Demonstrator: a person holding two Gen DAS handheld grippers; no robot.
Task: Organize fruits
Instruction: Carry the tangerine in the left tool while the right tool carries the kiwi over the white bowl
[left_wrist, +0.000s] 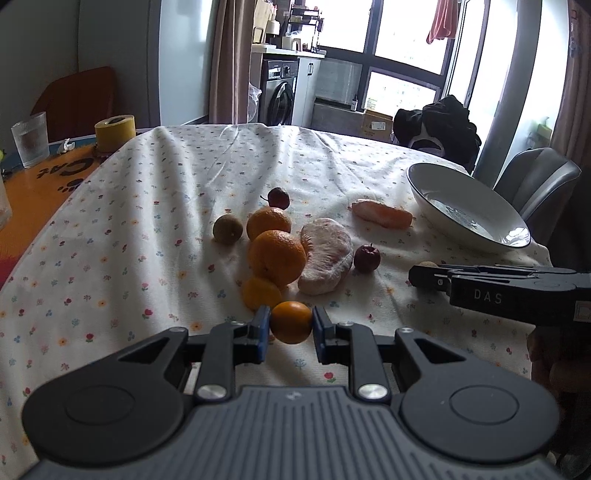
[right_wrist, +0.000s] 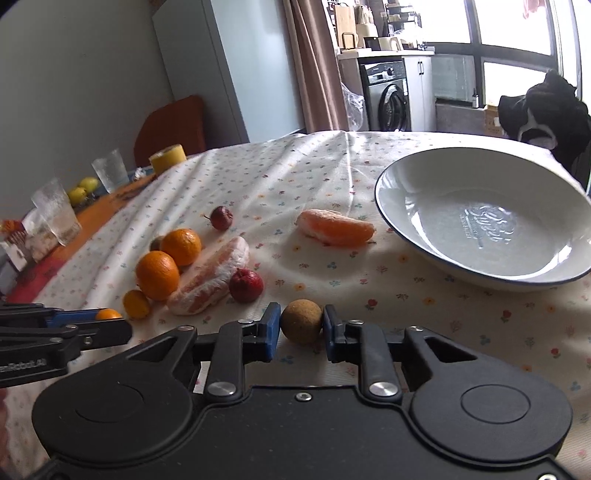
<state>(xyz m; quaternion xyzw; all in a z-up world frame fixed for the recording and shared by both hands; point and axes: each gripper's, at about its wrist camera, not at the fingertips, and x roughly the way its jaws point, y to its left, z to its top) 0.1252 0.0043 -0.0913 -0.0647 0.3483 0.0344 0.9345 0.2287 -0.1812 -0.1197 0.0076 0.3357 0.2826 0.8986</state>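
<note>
My left gripper (left_wrist: 291, 323) is shut on a small orange (left_wrist: 291, 322) just above the floral tablecloth, near the table's front. My right gripper (right_wrist: 301, 325) is shut on a small brown round fruit (right_wrist: 301, 322); in the left wrist view that gripper (left_wrist: 424, 273) comes in from the right. Between them lie two larger oranges (left_wrist: 275, 256), another small orange (left_wrist: 260, 291), a peeled pomelo piece (left_wrist: 325, 254), a red fruit (left_wrist: 366, 258), a dark red fruit (left_wrist: 277, 197), a greenish-brown fruit (left_wrist: 227, 229) and a peeled orange segment (right_wrist: 334, 227). An empty white bowl (right_wrist: 399, 218) stands at the right.
Glass cups (right_wrist: 55, 210) and a yellow tape roll (left_wrist: 114, 132) stand on the orange mat at the table's left. Yellow fruits (right_wrist: 83, 188) lie beyond the cups. A grey chair (left_wrist: 543, 184) and dark clothing (left_wrist: 439, 125) sit past the table's far right edge.
</note>
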